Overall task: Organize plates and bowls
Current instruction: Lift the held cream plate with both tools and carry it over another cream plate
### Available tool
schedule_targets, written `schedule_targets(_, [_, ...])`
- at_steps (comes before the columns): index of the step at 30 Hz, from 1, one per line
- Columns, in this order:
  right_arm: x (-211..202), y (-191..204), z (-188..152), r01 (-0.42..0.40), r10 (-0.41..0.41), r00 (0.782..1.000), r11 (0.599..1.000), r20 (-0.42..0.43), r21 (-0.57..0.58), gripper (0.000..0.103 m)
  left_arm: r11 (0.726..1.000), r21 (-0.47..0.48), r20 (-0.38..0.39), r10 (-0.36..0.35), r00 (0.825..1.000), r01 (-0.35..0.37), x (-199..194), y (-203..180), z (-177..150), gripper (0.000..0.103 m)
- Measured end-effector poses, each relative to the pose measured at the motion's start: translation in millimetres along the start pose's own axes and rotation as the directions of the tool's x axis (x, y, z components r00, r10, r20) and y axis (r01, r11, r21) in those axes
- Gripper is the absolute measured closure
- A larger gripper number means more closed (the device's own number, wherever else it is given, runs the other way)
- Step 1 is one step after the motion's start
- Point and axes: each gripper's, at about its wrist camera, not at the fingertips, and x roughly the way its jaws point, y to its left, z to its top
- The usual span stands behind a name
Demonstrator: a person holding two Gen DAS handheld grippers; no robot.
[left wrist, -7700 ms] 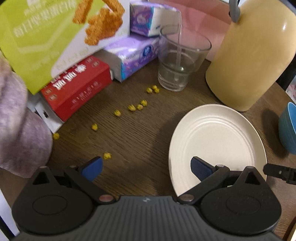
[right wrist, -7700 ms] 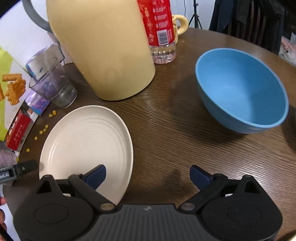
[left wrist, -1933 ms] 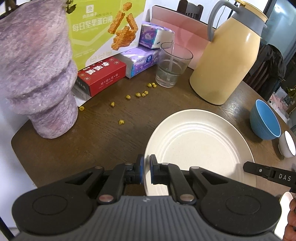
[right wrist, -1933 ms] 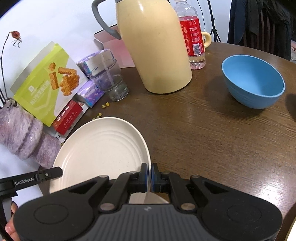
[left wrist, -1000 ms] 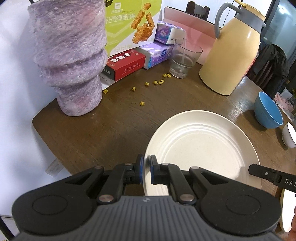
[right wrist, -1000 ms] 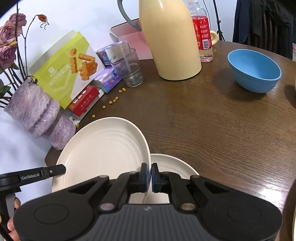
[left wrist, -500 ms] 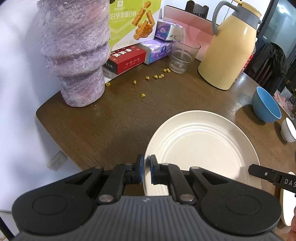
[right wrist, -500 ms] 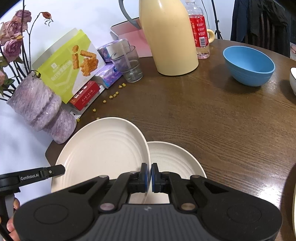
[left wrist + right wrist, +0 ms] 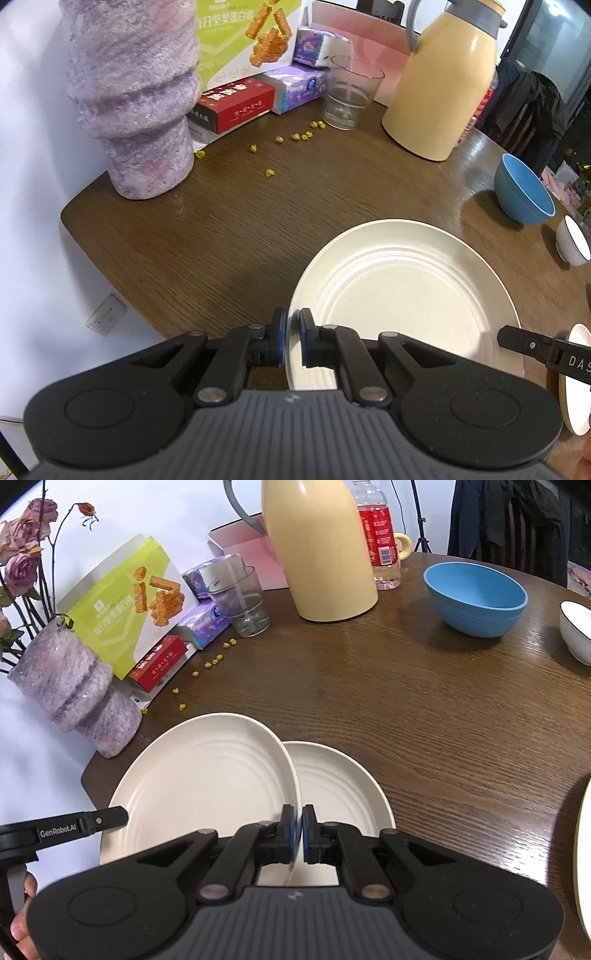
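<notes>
ok, we're clamping the cream plate [image 9: 207,786] by both rims, left gripper [image 9: 291,341] and right gripper [image 9: 298,829] pinched tight; centre it over the second plate [image 9: 332,786] to the right, lowering level.

- A home dining room: a dark wood table [image 9: 424,716] set against a white wall.
- Household things stand on the table: a yellow thermos [image 9: 317,550], a glass [image 9: 242,602], a soda bottle [image 9: 378,535], a snack box [image 9: 125,602], tissue packs [image 9: 205,624].
- A purple vase [image 9: 74,690] holds dried roses [image 9: 22,550].
- Plates [image 9: 207,786] and a blue bowl [image 9: 474,598] sit out; clothes hang on a chair [image 9: 517,520].
</notes>
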Motion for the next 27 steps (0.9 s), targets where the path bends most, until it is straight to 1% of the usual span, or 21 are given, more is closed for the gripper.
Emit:
schedule_targets(14, [-5.2,-19.8,-9.9,0.048,-0.048,0.999,0.999,0.004,0.013,0.099,0.999,0.039,-0.016,-0.028,0.999,0.029,12.6,-17.9,-8.3,0.095])
schedule_targets(20, [-4.4,-24.9,-10.7,0.061,-0.061,0.998,0.998,0.003,0.015,0.099,0.998,0.058,-0.015,-0.029,0.999,0.030,16.5,-25.1,-10.3,0.095])
schedule_targets(27, [-0.5,-29.0,-12.9,0.092,-0.092,0.996,0.996,-0.002,-0.004,0.098,0.994,0.102,-0.013,-0.021,1.000,0.023,23.4,-35.6,-13.8,0.095])
